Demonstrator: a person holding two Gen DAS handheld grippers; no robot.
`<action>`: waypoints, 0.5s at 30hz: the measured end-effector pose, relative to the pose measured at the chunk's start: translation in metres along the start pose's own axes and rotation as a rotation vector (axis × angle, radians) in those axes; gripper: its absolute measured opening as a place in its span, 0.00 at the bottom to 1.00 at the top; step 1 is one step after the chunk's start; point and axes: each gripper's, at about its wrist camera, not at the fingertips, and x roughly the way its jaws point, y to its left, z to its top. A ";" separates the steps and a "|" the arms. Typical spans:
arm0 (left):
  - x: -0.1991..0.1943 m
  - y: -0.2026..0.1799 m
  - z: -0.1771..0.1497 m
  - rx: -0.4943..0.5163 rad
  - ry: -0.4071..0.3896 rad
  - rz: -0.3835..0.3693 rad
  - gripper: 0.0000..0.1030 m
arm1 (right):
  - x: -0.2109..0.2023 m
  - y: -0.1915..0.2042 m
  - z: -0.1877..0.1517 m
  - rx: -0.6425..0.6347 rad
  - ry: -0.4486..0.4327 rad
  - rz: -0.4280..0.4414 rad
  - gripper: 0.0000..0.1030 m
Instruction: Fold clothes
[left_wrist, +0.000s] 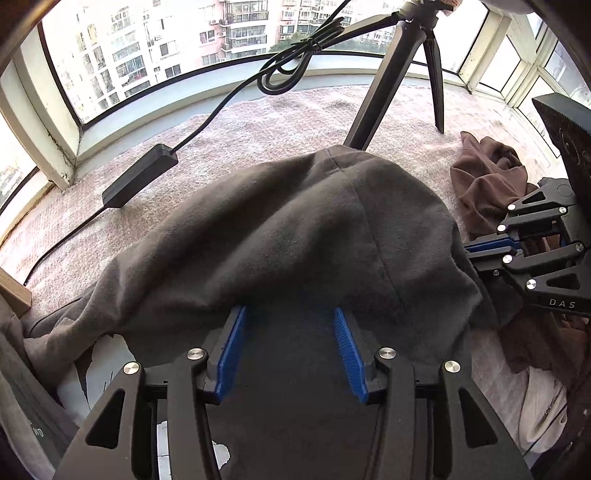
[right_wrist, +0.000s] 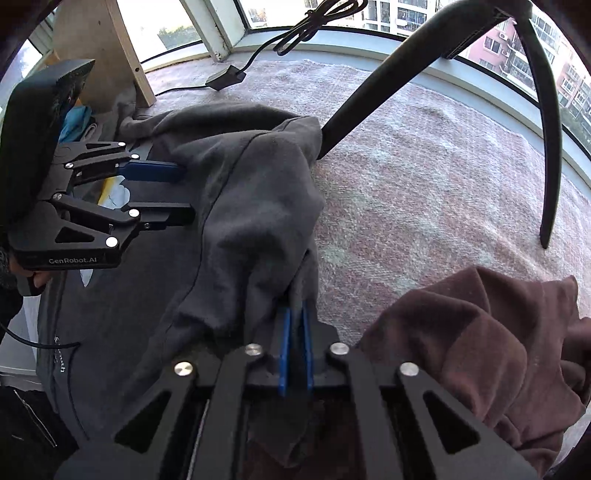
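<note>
Jaws on the right gripper (right_wrist: 295, 314) are pinched tight on a bit of the grey hoodie (left_wrist: 295, 229), so the cloth can be lifted and carried over. On the left gripper (left_wrist: 290, 314) the two blue fingers (left_wrist: 232, 350) stand wide apart, with their tips tucked under the edge of the raised grey cloth. They grip nothing that I can see. I think they sit there to prop the cloth up or to get ready to pinch it.

The hoodie lies on a pinkish blanket (left_wrist: 258, 122) by the window. Its hood part is pulled up into a hump between the two grippers, and the body with the white print lies flat below. That fits a fold going on right now, with the hood being brought over the body.

A brown garment (right_wrist: 480, 332) sits in a crumpled heap just beside the hoodie, on the right. It is not folded. A black tripod (right_wrist: 369, 92) stands on the blanket behind the hoodie, and one leg touches the grey cloth. A black cable box (left_wrist: 138, 175) lies well off to the left.
</note>
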 end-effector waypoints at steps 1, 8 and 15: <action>0.000 -0.001 -0.001 0.005 0.000 0.002 0.45 | -0.011 -0.002 -0.001 0.011 -0.025 -0.015 0.05; -0.003 -0.008 -0.007 0.024 -0.007 -0.020 0.53 | -0.116 -0.032 -0.021 0.186 -0.270 -0.196 0.09; -0.005 -0.025 -0.012 0.066 0.014 0.005 0.56 | -0.098 -0.083 -0.027 0.317 -0.166 -0.187 0.46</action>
